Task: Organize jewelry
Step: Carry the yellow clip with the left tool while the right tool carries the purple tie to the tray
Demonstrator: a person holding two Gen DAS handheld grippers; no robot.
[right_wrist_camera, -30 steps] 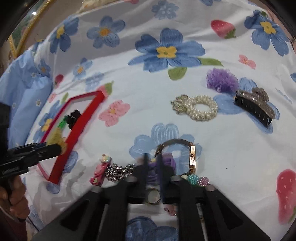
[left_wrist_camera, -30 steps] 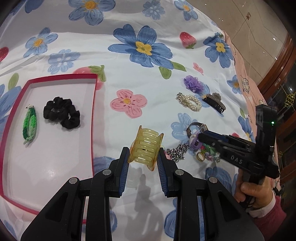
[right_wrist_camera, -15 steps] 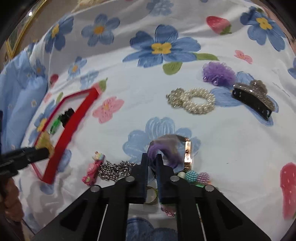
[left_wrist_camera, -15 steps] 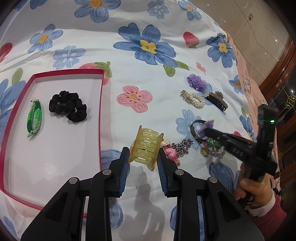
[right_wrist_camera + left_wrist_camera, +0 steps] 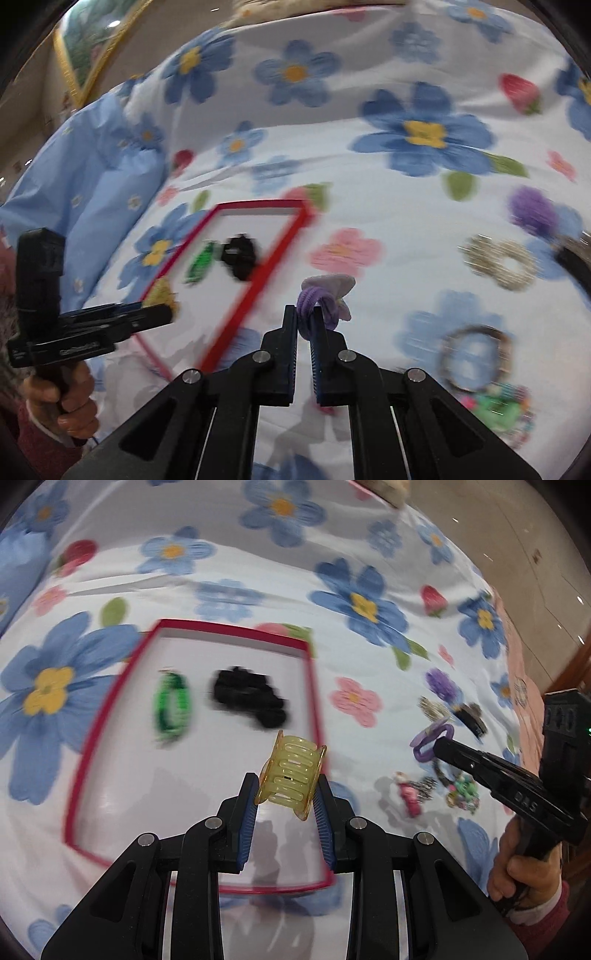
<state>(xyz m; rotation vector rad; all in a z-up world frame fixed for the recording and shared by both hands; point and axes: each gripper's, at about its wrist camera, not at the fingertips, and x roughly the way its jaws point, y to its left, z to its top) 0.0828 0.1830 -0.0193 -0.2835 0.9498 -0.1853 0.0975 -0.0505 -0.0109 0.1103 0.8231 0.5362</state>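
While two pieces lie in the red tray [image 5: 314, 686], our left gripper [image 5: 286, 797] clamps the yellow claw clip [image 5: 291, 775], the right gripper [image 5: 303, 325] a purple hair tie [image 5: 317, 299]; several pieces wait on the bedsheet [image 5: 332, 572]

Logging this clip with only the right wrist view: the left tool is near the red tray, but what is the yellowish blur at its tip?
Observer: A translucent yellow claw clip, clamped between the left tool's blue pads.
Operator: Is it inside the tray?
Observer: Not set down. In the left wrist view it is held up in line with the red tray's right rim.
Operator: My right tool, shut on the purple hair tie, blocks the cloth below. Anything there?
Observer: A pink charm on a silver chain lies on the floral cloth, outside the tray.
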